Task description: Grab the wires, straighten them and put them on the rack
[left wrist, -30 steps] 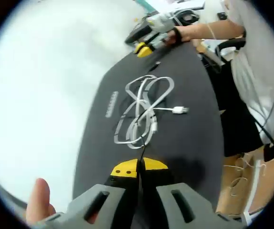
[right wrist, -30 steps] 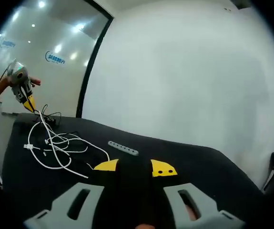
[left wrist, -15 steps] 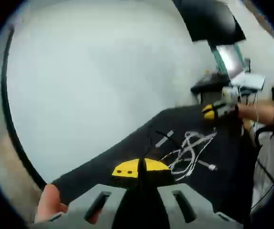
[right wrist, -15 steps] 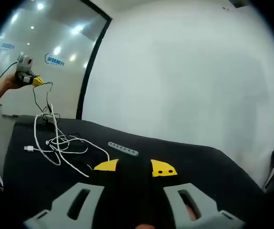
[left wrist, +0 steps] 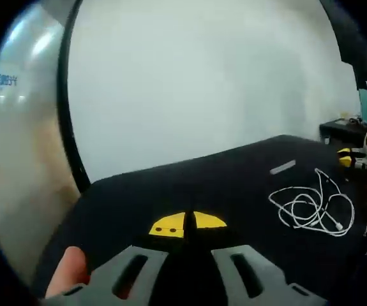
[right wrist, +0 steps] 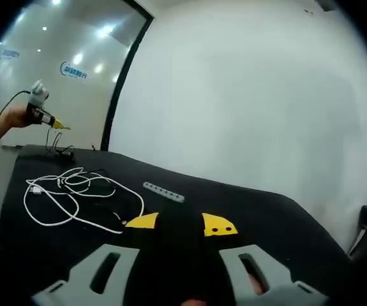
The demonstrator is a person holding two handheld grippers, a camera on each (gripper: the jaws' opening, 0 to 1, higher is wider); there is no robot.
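White wires (right wrist: pixel 68 197) lie in a loose tangle on the black tabletop (right wrist: pixel 247 204), near a small gray rack (right wrist: pixel 163 191). The left tool (left wrist: pixel 188 223) is pressed together; the right tool (right wrist: pixel 180 222) is spread, empty.

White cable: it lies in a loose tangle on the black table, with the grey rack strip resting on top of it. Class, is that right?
Not quite. The grey rack strip is not on top of the white cable; it lies beside it, apart, on the black table. The cable is indeed a loose tangle on the table. The left gripper view shows this.
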